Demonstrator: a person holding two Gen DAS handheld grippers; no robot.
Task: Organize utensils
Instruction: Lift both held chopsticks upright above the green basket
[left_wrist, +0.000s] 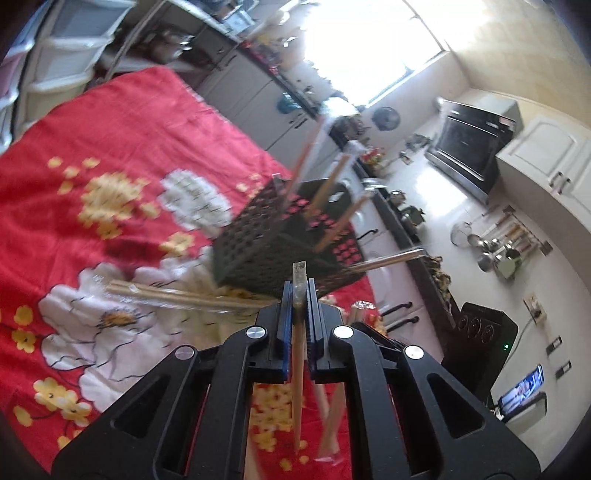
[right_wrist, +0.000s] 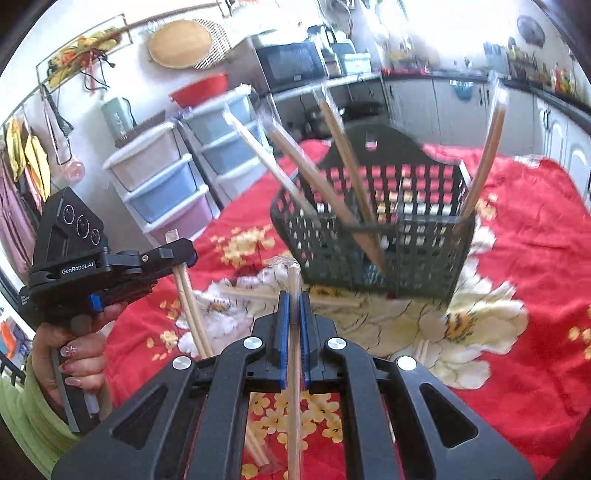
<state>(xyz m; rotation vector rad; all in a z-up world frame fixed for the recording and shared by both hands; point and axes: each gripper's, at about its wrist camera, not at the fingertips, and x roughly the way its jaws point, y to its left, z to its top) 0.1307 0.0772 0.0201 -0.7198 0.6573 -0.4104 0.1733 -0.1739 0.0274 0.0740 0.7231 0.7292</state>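
Red floral cloth (right_wrist: 535, 258) covers the bench, with kitchen cabinets, a bright window and stacked plastic drawers (right_wrist: 166, 184) behind it.

Left hand-held gripper (left_wrist: 298, 291): its blue pads are pressed together on a wrapped pair of wooden chopsticks (left_wrist: 298, 350), which stands nearly upright between them, its wrapper end sticking out above the fingertips and its long end hanging down toward the cloth. In the right wrist view this same gripper appears at the left, carried by a hand (right_wrist: 74, 354) with a green sleeve, clear of the cloth.

Right hand-held gripper (right_wrist: 294, 299): its pads are clamped on another wrapped chopstick pair (right_wrist: 294, 369), which runs straight along the fingers, its crinkled wrapper tip poking out in front.

Just beyond both grippers, near the middle of the bench, stands a dark perforated utensil basket (right_wrist: 406, 254) with an inner divider. Several wrapped chopstick pairs (right_wrist: 332, 199) lean in it at different angles, and one (right_wrist: 484, 155) rests against its right corner. More chopsticks (left_wrist: 177, 295) lie flat on the cloth beside the basket's near side, over the white flower print.
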